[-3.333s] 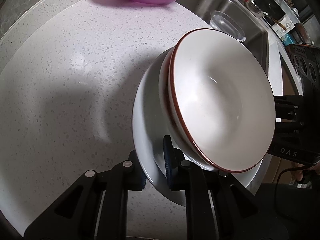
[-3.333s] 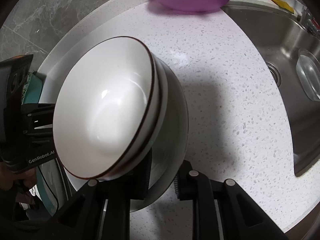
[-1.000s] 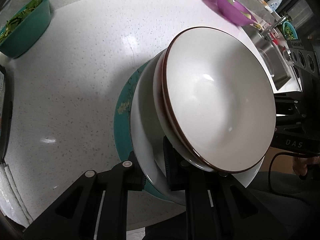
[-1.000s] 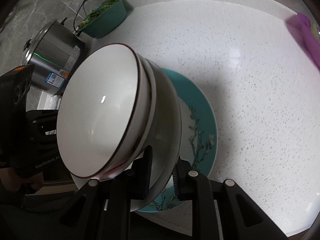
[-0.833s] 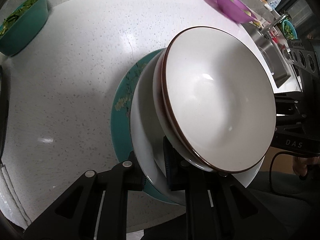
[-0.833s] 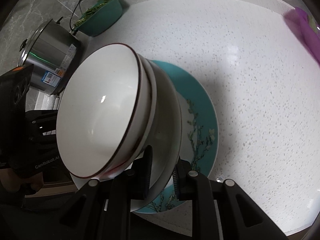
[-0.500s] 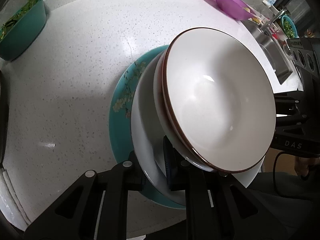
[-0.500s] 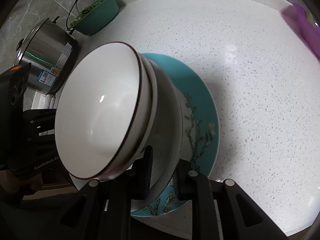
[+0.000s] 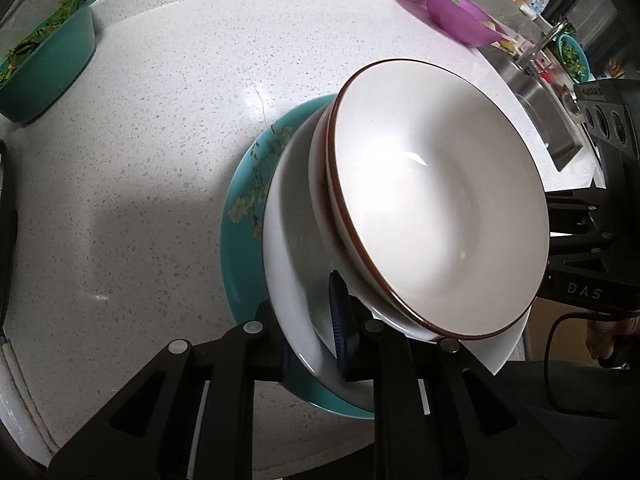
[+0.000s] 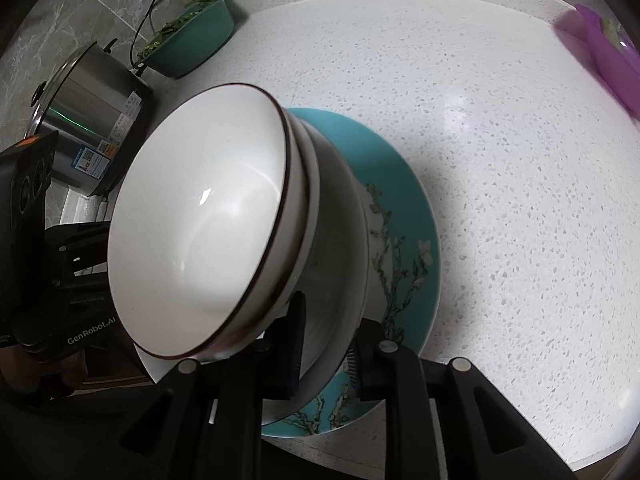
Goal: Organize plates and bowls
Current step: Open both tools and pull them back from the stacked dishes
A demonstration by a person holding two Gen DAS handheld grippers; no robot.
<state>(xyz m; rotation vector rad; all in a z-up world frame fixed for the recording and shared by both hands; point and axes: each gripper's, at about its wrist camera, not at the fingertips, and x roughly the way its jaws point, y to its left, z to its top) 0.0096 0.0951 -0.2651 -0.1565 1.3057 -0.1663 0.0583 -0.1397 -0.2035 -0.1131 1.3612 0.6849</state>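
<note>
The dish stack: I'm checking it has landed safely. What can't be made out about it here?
- Whether the white plate rests on the teal plate: both views, contact hidden beneath the white plate.
- Lower bowl inside: both views, covered by the top bowl.
- Teal plate's centre: both views, covered by the stack.
- Purple bowl contents: right wrist view, blurred, cut by the edge.

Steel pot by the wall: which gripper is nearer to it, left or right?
Left. The left gripper, jaws opening around the rim of the white plate, sits on the side toward the steel pot; the right gripper clamps the opposite rim, farther away.
</note>
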